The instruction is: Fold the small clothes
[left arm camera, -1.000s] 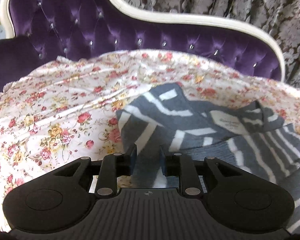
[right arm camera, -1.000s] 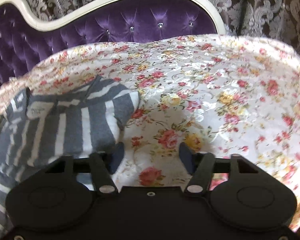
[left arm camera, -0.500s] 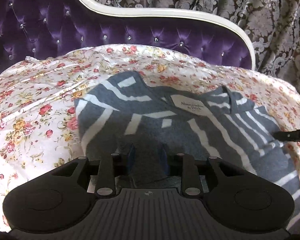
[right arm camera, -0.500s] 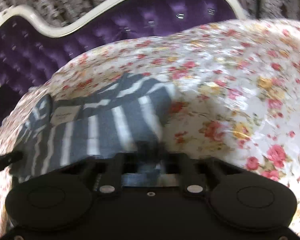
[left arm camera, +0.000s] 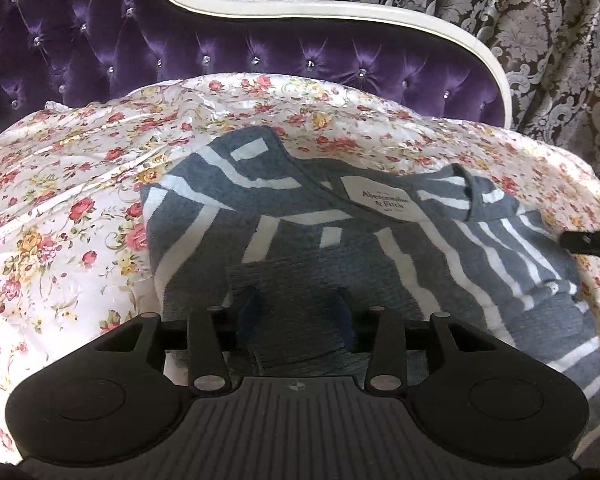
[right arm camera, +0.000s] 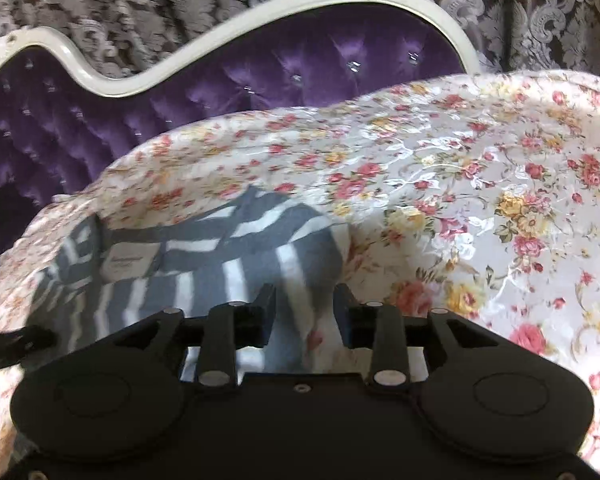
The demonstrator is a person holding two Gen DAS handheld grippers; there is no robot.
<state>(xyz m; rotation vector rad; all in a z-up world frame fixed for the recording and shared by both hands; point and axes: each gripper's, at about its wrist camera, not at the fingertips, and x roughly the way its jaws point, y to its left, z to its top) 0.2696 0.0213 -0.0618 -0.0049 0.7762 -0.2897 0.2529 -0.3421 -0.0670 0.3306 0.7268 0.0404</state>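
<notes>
Purple tufted sofa (left arm camera: 260, 56) behind, floral sheet (left arm camera: 60, 200) covering its seat. Grey striped top (left arm camera: 300, 208) lies mid-sheet in front of the sofa back, label up. My left gripper (left arm camera: 296, 312) jaws just opened, part apart, fabric loose between. My right gripper (right arm camera: 305, 312) jaws likewise, over the top's edge.

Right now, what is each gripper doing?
Left gripper: open, just widened, over the striped top.
Right gripper: open, just reopened, holding nothing.

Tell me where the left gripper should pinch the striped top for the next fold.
Probably the striped top's left side edge, approached from the bare floral sheet: that edge lies flat and exposed.
</notes>
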